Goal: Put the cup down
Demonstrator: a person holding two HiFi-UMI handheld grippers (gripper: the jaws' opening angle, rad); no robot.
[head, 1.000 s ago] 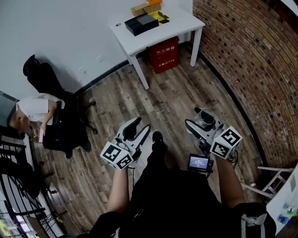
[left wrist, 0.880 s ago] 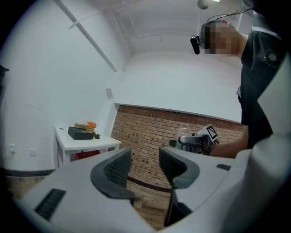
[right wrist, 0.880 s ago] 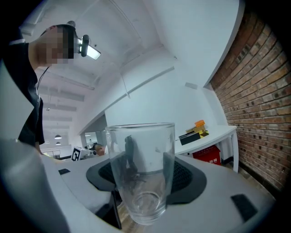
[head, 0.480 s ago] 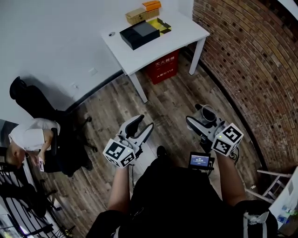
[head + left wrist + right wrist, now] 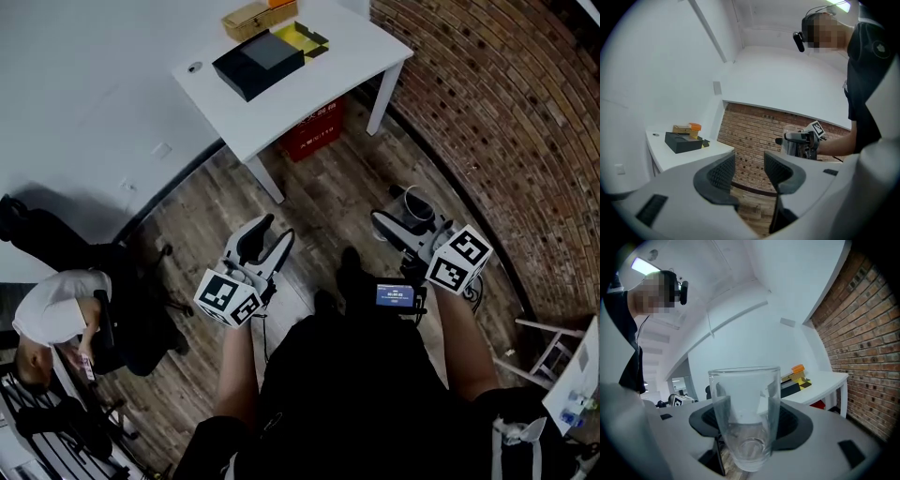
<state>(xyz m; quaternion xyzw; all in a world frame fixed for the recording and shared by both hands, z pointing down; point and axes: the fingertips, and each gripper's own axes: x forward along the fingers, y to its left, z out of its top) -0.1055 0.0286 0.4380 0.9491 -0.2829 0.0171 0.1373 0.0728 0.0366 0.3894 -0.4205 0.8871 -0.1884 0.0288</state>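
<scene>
Cup [image 5: 744,414]: clear glass tumbler, upright, clamped between the pads of the right tool [image 5: 405,223]. It is carried above the wooden floor [image 5: 319,197], well short of the white table [image 5: 314,84].

Left tool [image 5: 747,171]: jaws apart, nothing between them.

Handling, by my reckoning: light, rigid, smooth-walled so liable to slip, and breakable if knocked or dropped. The present hold on the lower wall looks sound. Keep it upright, land the base flat, release only once seated.
</scene>
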